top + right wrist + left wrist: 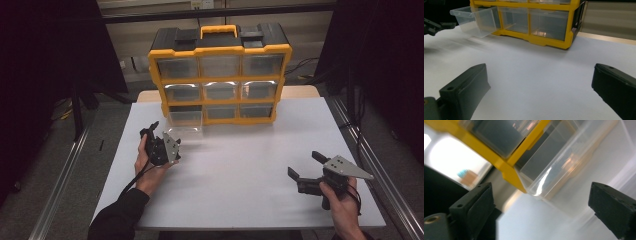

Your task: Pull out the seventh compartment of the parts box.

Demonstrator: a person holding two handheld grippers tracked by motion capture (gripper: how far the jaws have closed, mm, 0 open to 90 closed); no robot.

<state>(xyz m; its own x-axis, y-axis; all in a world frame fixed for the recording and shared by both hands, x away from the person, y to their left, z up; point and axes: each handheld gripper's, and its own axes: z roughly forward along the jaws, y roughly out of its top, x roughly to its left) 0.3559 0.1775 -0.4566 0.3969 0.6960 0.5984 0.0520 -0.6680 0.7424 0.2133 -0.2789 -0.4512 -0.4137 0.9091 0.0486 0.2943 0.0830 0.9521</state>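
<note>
While the yellow organizer (220, 75) is standing at the far edge of the white table (240, 170), we are noting its bottom-left clear drawer (185, 120) sticking out toward us.

We are seeing the left gripper (161, 136) hovering just in front of that pulled-out drawer, its jaws spread apart and closing on nothing; in the left gripper view the drawer's clear corner (541, 187) is showing between the jaws but apart from them. We are seeing the right gripper (306, 165) sitting well apart from the organizer, near our side of the table and off to the organizer's right, jaws also spread wide over bare tabletop. The other eight drawers are sitting flush in the frame.
</note>
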